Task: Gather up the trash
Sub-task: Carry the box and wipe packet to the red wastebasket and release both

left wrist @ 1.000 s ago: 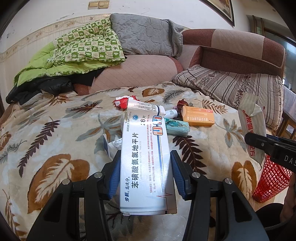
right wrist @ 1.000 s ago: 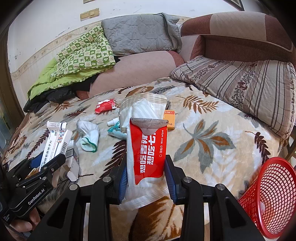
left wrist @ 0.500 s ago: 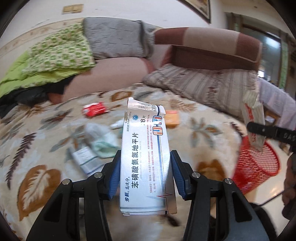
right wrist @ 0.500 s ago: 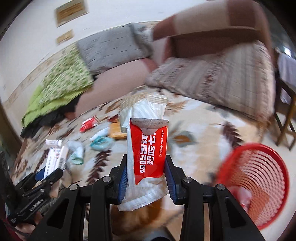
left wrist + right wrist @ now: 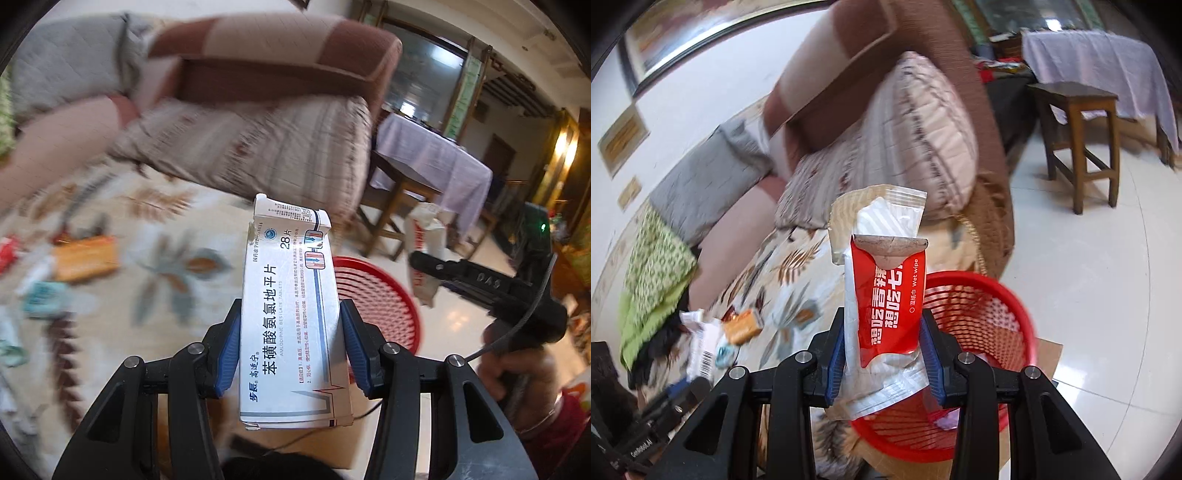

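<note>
Both claws swung from bed toward red basket [image 5: 979, 354]; wet wipe packet [image 5: 886, 302] now over it.

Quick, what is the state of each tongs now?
Left tongs: closed on the white medicine box.
Right tongs: closed on the red wet wipe packet.

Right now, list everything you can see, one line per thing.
medicine box: 1, white and blue, in left gripper
wet wipe packet: 1, red and white, in right gripper
basket: 1, red, on floor beside bed
orange box: 1, orange, on bed
leaf blanket: 1, cream and brown, over bed
striped pillow: 1, beige, on bed
stool: 1, dark wood, on floor
left gripper: shut
right gripper: shut
</note>
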Demonstrator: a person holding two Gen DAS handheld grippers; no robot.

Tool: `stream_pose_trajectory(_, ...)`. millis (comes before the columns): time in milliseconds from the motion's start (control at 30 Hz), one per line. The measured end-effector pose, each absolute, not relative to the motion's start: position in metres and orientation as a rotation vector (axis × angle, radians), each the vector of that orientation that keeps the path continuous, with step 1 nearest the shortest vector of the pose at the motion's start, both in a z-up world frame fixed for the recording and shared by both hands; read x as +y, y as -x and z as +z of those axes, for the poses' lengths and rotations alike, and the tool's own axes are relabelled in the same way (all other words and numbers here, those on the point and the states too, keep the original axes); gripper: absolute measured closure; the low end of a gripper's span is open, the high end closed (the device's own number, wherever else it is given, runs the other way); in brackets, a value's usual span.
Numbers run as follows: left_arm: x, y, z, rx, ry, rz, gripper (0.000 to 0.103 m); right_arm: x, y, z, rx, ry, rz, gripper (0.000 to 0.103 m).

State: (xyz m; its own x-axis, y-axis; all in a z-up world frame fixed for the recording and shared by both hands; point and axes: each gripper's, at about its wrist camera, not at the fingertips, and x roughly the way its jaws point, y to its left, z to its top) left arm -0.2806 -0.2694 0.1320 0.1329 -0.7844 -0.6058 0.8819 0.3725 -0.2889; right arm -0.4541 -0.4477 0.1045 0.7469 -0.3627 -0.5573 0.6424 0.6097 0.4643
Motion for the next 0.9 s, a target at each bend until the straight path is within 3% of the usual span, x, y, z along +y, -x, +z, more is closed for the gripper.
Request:
stream_pose_trajectory(200, -0.334, 0.288, 0.119, 0.842, -0.186, -1.277, 0.053, -0.472, 0.453, 0.087, 0.466, -0.773, -0.600, 0.059)
stream_pose_trajectory(267, -0.349, 0.286, 0.113, 0.880, -0.198, -1.306, 0.039, -0.478, 0.451, 0.083, 0.484, -0.776, -0.616, 0.051)
stream_pose_trajectory(400, -0.348, 0.276, 0.111, 0.891, -0.177, -1.292, 0.033, -0.479, 0.456, 0.086, 0.476, -0.752, -0.644, 0.045)
stream_pose_trajectory(900, -0.189, 0.209, 0.108, 0.890, -0.099, -0.967, 0.033, -0.397, 0.374, 0.098, 0.552, -0.600, -0.376, 0.043)
